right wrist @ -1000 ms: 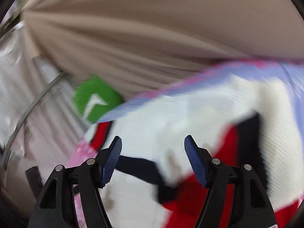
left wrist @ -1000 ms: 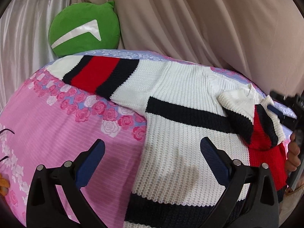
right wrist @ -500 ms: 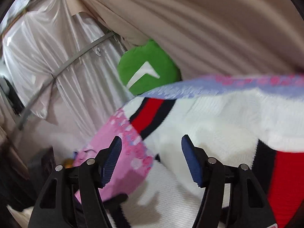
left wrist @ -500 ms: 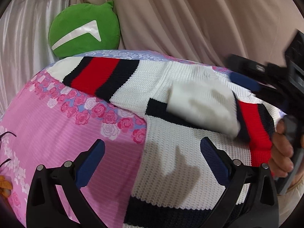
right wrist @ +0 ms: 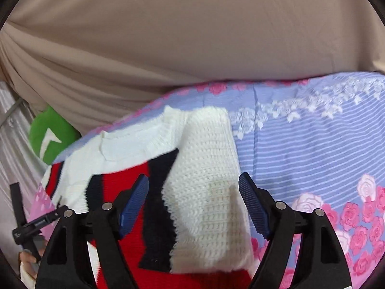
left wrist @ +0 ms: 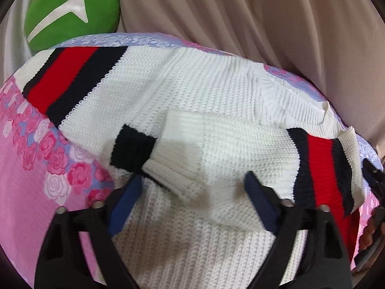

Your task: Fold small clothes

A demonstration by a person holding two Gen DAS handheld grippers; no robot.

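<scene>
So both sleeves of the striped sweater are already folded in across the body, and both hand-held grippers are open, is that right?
Not quite: only one sleeve is folded in. In the left wrist view, the right sleeve lies across the sweater body, but the left sleeve is spread out flat on the floral bedsheet. The left hand-held gripper and right hand-held gripper are indeed both open.

Left gripper (left wrist: pixel 190 200), right gripper (right wrist: pixel 192 202): jaws apparently apart
</scene>
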